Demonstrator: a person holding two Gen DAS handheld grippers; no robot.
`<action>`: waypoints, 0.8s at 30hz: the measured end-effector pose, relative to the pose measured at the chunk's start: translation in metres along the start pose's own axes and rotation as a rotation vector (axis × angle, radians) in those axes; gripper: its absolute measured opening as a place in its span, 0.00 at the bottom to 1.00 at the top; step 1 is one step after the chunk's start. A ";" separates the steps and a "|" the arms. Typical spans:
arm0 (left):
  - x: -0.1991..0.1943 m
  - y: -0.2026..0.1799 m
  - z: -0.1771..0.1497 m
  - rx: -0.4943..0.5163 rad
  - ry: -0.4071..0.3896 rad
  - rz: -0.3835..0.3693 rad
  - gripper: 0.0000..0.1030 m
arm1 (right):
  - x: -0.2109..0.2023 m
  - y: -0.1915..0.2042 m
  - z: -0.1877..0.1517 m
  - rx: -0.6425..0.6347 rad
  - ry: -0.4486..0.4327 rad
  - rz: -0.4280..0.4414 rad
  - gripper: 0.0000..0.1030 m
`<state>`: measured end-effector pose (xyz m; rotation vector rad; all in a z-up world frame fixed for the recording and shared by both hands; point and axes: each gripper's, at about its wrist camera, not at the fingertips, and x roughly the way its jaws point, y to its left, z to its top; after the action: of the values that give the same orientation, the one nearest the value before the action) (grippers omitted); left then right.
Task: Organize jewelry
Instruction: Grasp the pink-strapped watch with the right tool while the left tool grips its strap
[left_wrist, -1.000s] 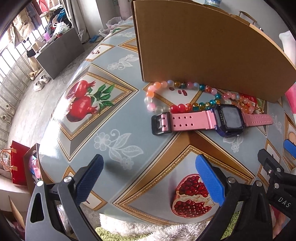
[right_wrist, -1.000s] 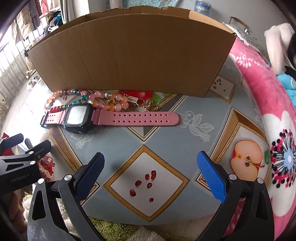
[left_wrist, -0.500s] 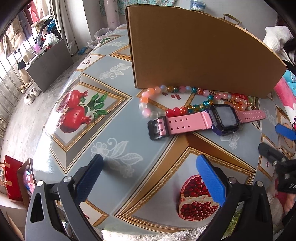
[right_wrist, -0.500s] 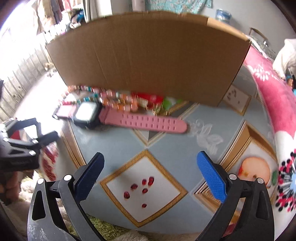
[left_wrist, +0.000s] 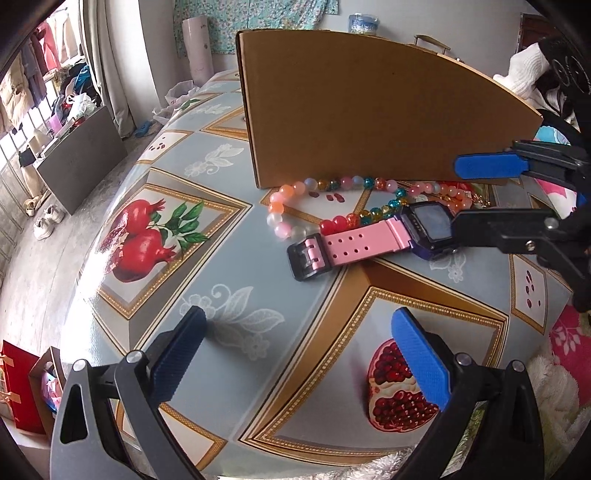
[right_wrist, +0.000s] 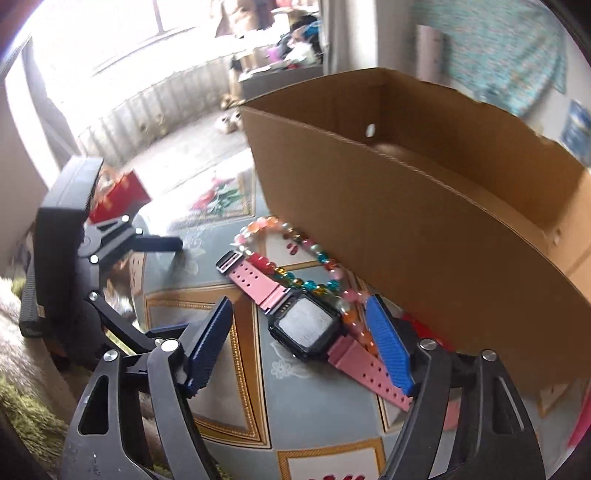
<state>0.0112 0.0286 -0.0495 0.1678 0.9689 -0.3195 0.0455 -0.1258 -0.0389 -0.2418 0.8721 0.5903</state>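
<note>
A watch (left_wrist: 428, 225) with a pink strap and dark case lies on the patterned table (left_wrist: 229, 236) in front of a cardboard box (left_wrist: 369, 110). A multicoloured bead bracelet (left_wrist: 280, 201) curls beside and behind it. My right gripper (right_wrist: 299, 343) straddles the watch face (right_wrist: 306, 328); its jaws are closing, and the blue pads (right_wrist: 388, 347) stand clear of the case. From the left wrist view it (left_wrist: 456, 195) reaches in from the right. My left gripper (left_wrist: 295, 354) hangs open over bare tabletop, with nothing between its fingers.
The open box (right_wrist: 424, 221) stands close behind the jewelry. Pink beads and a gold piece (left_wrist: 476, 197) lie against its base. The table's edge curves near the left gripper (right_wrist: 181, 286), with a red bag (right_wrist: 118, 192) on the floor beyond. Pink bedding (left_wrist: 569, 332) lies at the right.
My right gripper has rolled and swung in over the watch, and its jaws have narrowed around the face. The left gripper has tilted a little and stayed in place.
</note>
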 end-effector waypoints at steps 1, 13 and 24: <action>-0.001 0.000 -0.001 0.001 -0.004 -0.002 0.96 | 0.001 0.001 0.002 -0.025 0.016 -0.002 0.65; -0.008 0.007 -0.009 0.012 -0.044 -0.039 0.95 | 0.025 0.021 0.000 -0.265 0.141 -0.086 0.47; -0.034 -0.001 -0.011 0.114 -0.114 -0.046 0.73 | 0.023 0.028 -0.005 -0.281 0.186 -0.066 0.47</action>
<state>-0.0157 0.0371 -0.0271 0.2291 0.8435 -0.4230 0.0370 -0.0964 -0.0590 -0.5858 0.9554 0.6352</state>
